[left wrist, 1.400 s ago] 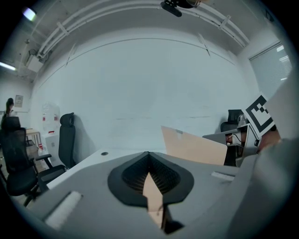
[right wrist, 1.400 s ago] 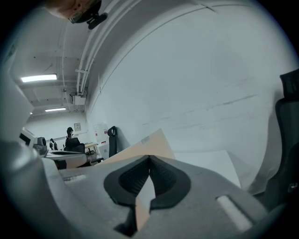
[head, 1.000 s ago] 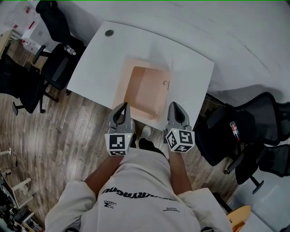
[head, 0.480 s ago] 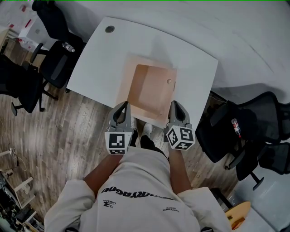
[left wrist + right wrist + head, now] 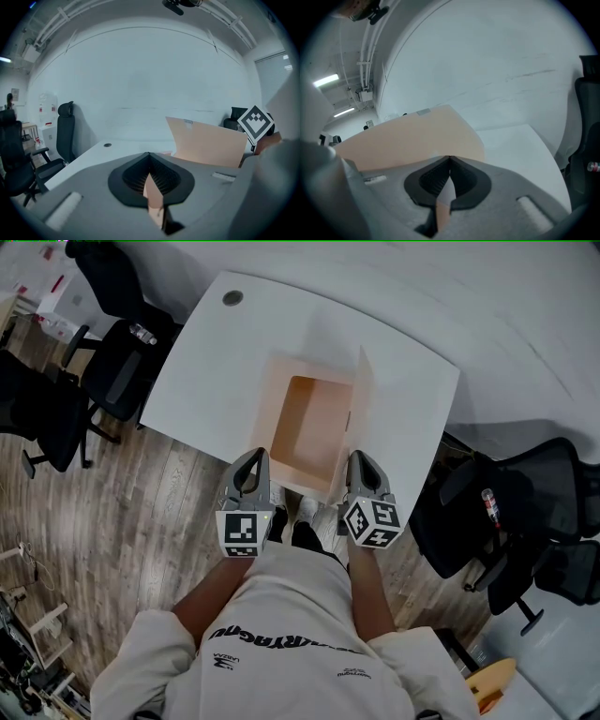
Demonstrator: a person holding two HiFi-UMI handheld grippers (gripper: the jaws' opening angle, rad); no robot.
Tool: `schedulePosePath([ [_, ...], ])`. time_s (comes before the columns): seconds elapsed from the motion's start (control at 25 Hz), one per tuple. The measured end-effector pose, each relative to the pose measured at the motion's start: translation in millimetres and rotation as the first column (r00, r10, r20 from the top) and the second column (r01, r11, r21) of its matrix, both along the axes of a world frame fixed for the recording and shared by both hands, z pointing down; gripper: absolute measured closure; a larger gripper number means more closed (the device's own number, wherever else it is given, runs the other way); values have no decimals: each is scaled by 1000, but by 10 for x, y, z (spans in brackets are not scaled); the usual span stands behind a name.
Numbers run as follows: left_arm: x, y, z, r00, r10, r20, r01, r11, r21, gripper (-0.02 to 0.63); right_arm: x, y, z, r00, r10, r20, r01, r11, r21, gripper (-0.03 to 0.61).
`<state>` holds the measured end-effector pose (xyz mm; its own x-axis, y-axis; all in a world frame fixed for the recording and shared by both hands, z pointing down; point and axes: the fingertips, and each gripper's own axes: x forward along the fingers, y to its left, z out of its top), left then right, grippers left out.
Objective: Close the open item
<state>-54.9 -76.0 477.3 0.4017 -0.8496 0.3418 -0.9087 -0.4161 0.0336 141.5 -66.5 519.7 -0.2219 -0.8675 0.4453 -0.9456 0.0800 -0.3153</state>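
Observation:
An open tan cardboard box [image 5: 309,432] sits on the white table [image 5: 206,362] near its front edge. Its right flap [image 5: 361,395] stands upright, and it also shows as a tan panel in the left gripper view [image 5: 206,140] and the right gripper view [image 5: 412,138]. The left flap [image 5: 260,413] lies outward. My left gripper [image 5: 253,460] is at the box's near left corner, shut on a thin cardboard edge [image 5: 153,194]. At the near right corner my right gripper [image 5: 361,460] is likewise shut on a cardboard edge [image 5: 444,199].
Black office chairs stand to the left [image 5: 112,381] and to the right [image 5: 506,512] of the table. A round cable grommet [image 5: 232,298] marks the table's far left corner. The person's legs and shoes are right against the front edge.
The box's right flap has swung up from lying low to standing upright. Both grippers stayed at the box's near corners.

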Motion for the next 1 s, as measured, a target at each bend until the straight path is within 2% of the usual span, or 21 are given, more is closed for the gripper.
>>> schedulePosePath([
  [0.2,-95,-108,34,1000,-26,-14,26,1000,-18,618,-73,-64,85,1000,-17,3,17,1000,-22,578],
  [0.36,-165,-165,89,999,-36,-18,35,999,-38,618,-151,-107,164,999,-27,17,28,999,-45,555],
  [1.0,-326,-316,497,999,-44,-21,40,989,-143,618,-337,-204,422,998,-53,47,58,991,-123,517],
])
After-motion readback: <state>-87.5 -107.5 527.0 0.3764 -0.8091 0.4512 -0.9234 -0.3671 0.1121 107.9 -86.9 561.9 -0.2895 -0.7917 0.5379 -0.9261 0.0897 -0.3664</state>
